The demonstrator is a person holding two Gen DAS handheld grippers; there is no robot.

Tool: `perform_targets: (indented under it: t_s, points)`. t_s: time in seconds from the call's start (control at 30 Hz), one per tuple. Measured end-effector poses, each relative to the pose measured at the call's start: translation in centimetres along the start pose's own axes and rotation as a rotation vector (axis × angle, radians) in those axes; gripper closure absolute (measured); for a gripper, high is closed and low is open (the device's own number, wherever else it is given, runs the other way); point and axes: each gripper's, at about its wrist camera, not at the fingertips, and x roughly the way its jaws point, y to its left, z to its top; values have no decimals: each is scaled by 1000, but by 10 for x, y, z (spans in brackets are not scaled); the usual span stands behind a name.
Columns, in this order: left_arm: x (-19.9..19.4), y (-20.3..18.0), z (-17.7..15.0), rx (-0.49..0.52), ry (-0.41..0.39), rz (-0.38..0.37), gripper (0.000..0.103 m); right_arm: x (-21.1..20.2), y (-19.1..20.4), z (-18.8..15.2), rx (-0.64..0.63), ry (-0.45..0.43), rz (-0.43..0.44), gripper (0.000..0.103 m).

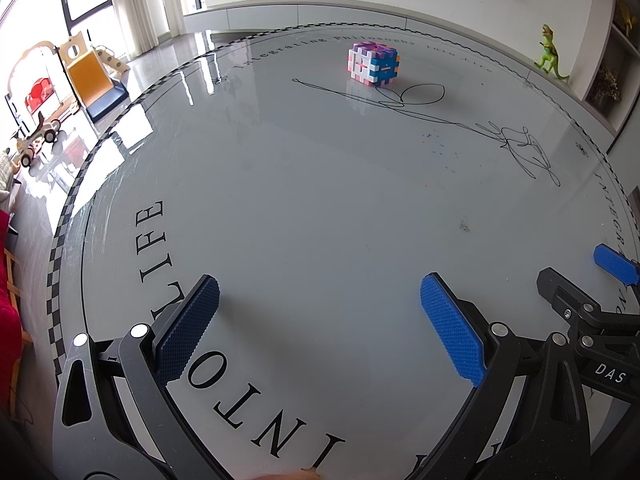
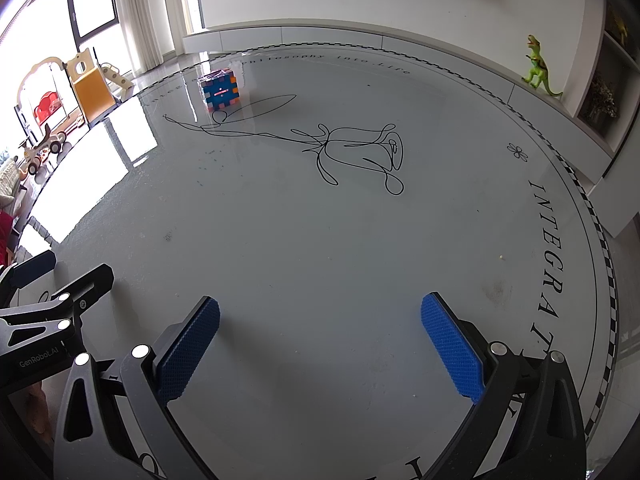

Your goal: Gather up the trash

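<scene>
Far across the round, glossy grey glass counter [image 1: 320, 208], beside the black line drawing [image 2: 320, 144], sits a multicoloured cube of interlocking plastic blocks [image 1: 373, 65], well apart from both tongs. Nearer, the left tongs [image 1: 320, 328] and right tongs [image 2: 320, 348] hover over the bare surface side by side, blue pads spread wide, gripping nothing. A green toy dinosaur [image 2: 539, 68] stands on the shelf beyond.

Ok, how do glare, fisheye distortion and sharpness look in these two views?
Left wrist: window glare streaks the glossy round grey table at upper left; the rim bows strongly; the multicoloured block cube is sharp. Right wrist: a blown-out white reflection covers the table's left edge; corners vignette dark.
</scene>
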Motion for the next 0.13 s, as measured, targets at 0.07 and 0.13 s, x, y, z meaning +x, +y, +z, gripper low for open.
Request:
perform_targets:
  t_s: [0.07, 0.13]
  points:
    - [0, 0, 0, 0, 0, 0, 6, 0, 0, 0, 0, 0, 0, 3]
    - [0, 0, 0, 0, 0, 0, 6, 0, 0, 0, 0, 0, 0, 3]
